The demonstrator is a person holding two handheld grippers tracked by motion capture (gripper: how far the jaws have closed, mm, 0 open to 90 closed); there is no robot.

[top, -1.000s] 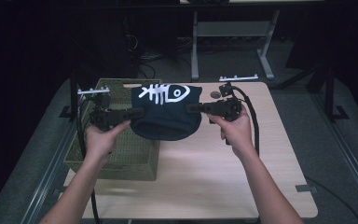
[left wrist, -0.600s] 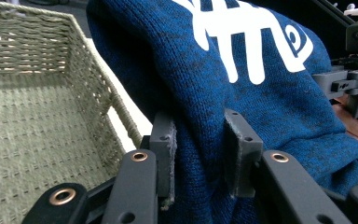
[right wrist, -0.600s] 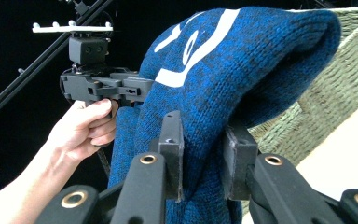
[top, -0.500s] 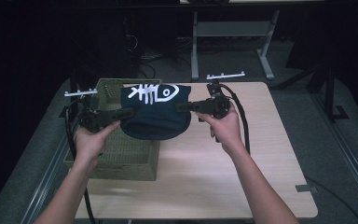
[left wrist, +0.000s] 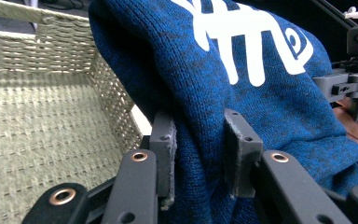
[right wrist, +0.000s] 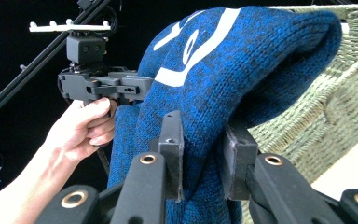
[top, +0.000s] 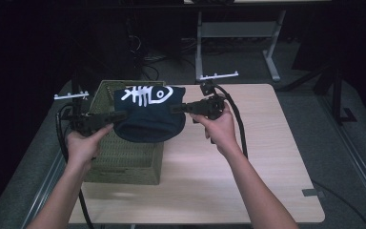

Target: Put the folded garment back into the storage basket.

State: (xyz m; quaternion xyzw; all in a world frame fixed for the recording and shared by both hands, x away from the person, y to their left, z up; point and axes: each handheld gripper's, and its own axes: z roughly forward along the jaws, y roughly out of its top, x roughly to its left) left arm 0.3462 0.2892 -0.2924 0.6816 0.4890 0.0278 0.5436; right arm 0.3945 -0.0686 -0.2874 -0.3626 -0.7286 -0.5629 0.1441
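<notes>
Holding a dark blue knitted cloth (top: 147, 117) (white fishbone print) centre-left of frame over the green woven basket (top: 124, 162), my left gripper (top: 116, 116) and right gripper (top: 178, 109) clamped on its edges

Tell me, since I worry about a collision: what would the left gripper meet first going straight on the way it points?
Past the dark blue knitted garment it clamps, probably the right gripper, though depth is unclear.

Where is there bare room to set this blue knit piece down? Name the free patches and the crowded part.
The table is bare right of the woven basket, out to its right and near edges. The basket's floor also looks free in the left gripper view. It is crowded over the basket's right wall, where the left gripper and right gripper hold the blue knit piece.
</notes>
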